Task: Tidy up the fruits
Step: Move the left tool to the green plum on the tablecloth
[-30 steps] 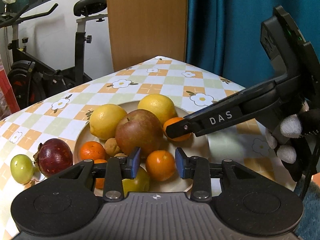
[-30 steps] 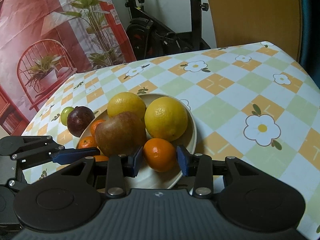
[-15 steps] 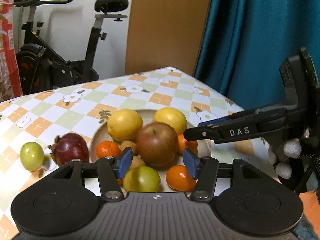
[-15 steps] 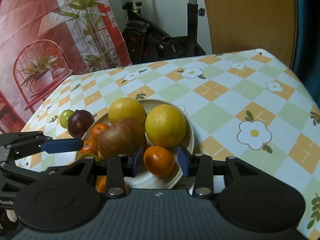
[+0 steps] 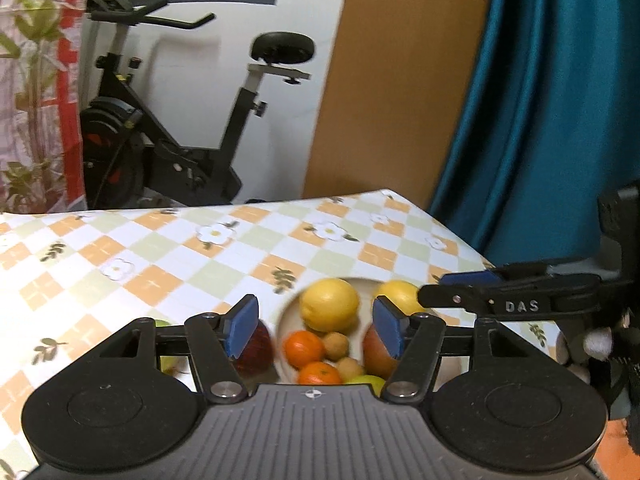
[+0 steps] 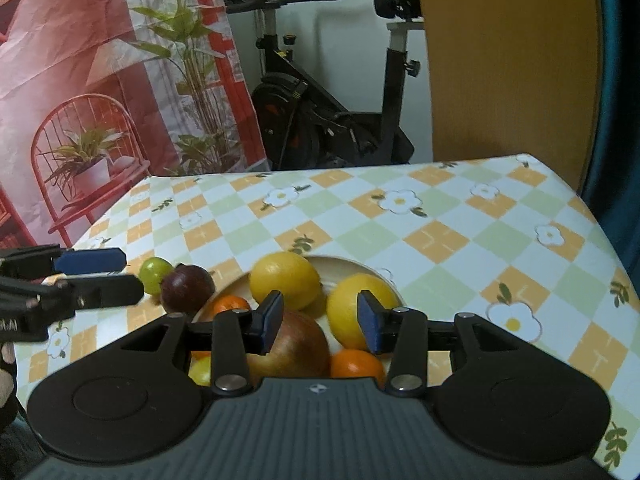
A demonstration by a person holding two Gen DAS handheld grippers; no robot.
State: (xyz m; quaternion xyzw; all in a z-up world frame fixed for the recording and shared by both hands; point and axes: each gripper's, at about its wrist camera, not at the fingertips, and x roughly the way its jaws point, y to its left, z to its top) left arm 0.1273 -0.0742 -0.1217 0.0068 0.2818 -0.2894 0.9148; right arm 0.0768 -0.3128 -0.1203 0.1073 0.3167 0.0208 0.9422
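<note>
A cream plate (image 6: 347, 262) on the checked tablecloth holds two lemons (image 6: 285, 280), a red-yellow apple (image 6: 294, 346), several tangerines (image 6: 356, 364) and small brown fruits (image 5: 335, 345). Left of the plate, on the cloth, lie a dark purple fruit (image 6: 187, 286) and a small green fruit (image 6: 154, 274). My left gripper (image 5: 315, 328) hovers above the plate's near side, jaws opening, nothing between them. My right gripper (image 6: 320, 324) hangs over the apple and a lemon, jaws opening slightly and empty. Each gripper shows in the other's view: right gripper (image 5: 436, 290), left gripper (image 6: 120, 276).
The table (image 6: 440, 236) has a flowered orange, green and white cloth, with bare cloth behind and right of the plate. An exercise bike (image 6: 320, 120) stands beyond the far edge. A wooden panel (image 5: 392, 80) and a teal curtain (image 5: 540, 100) are at the right.
Both grippers have risen and drawn back from the plate. The left jaws spread much wider. The tangerines that sat between each pair of pads stay on the plate.
</note>
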